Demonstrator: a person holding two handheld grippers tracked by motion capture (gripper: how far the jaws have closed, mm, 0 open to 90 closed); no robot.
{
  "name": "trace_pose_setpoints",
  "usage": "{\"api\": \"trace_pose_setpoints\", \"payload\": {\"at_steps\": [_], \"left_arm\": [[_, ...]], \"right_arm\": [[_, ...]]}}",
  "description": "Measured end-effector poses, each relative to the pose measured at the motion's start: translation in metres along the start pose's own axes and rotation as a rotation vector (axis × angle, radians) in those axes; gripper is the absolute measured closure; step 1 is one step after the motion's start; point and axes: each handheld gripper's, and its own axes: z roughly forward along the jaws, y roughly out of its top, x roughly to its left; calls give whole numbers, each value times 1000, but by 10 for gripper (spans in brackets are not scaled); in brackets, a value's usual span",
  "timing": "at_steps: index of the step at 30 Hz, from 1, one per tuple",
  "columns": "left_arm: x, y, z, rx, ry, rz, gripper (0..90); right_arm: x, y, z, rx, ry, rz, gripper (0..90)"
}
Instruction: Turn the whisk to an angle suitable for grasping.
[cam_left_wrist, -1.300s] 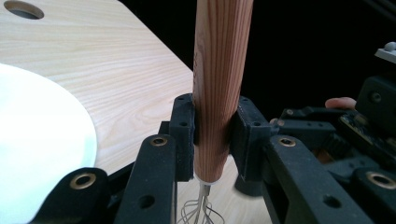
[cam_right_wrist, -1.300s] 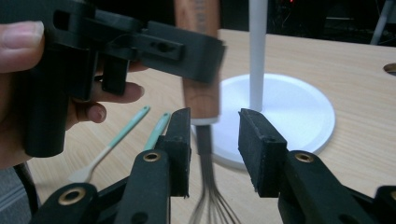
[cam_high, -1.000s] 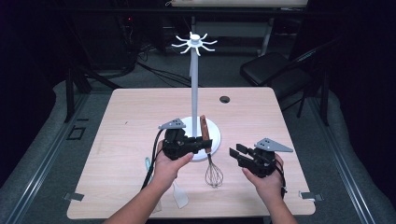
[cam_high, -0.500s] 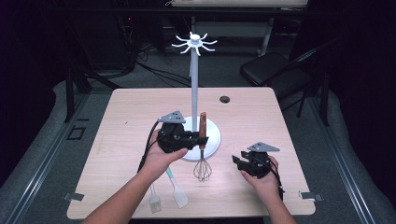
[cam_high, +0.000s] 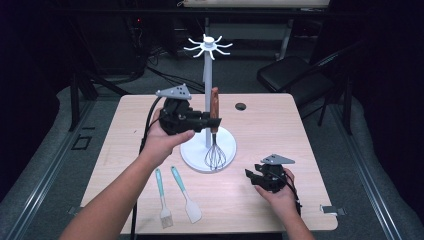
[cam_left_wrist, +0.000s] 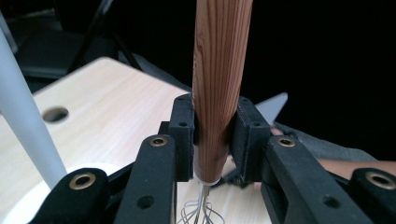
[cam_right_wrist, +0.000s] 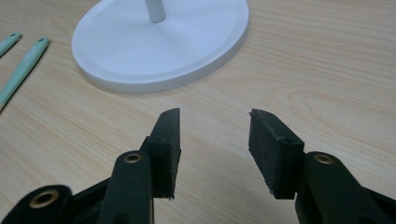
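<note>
Left gripper (cam_high: 212, 116), in my left hand (cam_high: 162, 140), clamps the wooden handle of the whisk (cam_high: 215, 135) between both pads; in the left gripper view the pads (cam_left_wrist: 183, 135) press against either side of the handle near its lower end, and the wire loops hang just below them. I hold the whisk upright, handle up and wires down, lifted off the table (cam_high: 125, 130). From above, it hangs in front of the white pole of the hanging stand (cam_high: 208, 100), its wires over the stand's round base, and the stand's ring of hooks sits well above the handle's top. Right gripper (cam_high: 252, 176), in my right hand (cam_high: 280, 192), rests low over the table near its front right part, well apart from the whisk. Its jaws have just been opening, and in the right gripper view they stand spread with bare wood between the pads (cam_right_wrist: 273, 149), the stand's base lying beyond them. Two teal-handled utensils, a brush (cam_high: 162, 200) and a spatula (cam_high: 186, 196), lie side by side on the table in front of the base.
</note>
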Motion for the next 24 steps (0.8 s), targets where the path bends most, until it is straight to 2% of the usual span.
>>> {"api": "trace_pose_setpoints", "payload": {"at_steps": [4,5,9,13,17,18,24], "left_arm": [[5,23,-3,-18,5,9,725],[7,27,-3,-20,3,5,725],[17,40,-1,-26,-3,-24,725],[27,43,0,-33,4,-48,725],[36,43,1,-38,2,-75,725],[38,42,2,-36,3,-78,725],[43,44,4,-45,-23,-93,725]], "right_arm": [[0,0,0,18,-3,2,536],[1,-1,1,2,-2,3,536],[3,-1,3,5,6,-10,535],[4,-1,3,10,19,-10,535],[4,-1,4,23,5,-17,535],[5,-2,5,16,17,-12,535],[8,-2,8,14,30,-17,534]]}}
